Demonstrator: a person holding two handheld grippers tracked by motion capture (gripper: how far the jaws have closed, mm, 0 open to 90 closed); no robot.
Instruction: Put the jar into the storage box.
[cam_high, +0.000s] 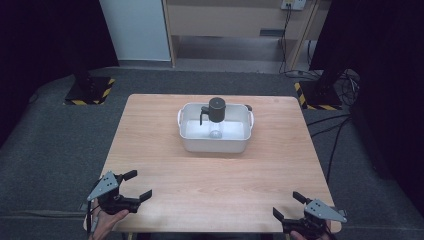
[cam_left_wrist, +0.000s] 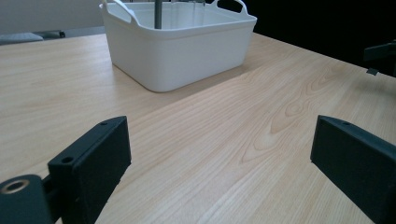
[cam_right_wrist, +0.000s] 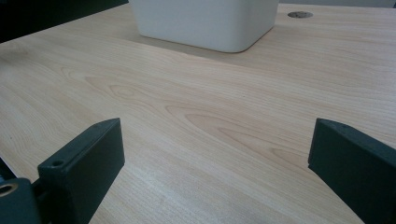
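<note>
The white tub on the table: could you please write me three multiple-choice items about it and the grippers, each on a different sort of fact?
1. Where does the tub stand?
A. Far half of the table, near the middle
B. At the near left corner
C. On the floor

2. What colour is the jug in the tub?
A. Red
B. Dark grey
C. Yellow

3. How do the jaws of the left gripper and the right gripper stand?
A. Both shut
B. Both open
C. Both shut on the tub

Answers:
1 A, the high view shows it on the far half, between the side edges.
2 B, its lid and body are dark grey.
3 B, each gripper view shows bare table between the jaws.
</note>
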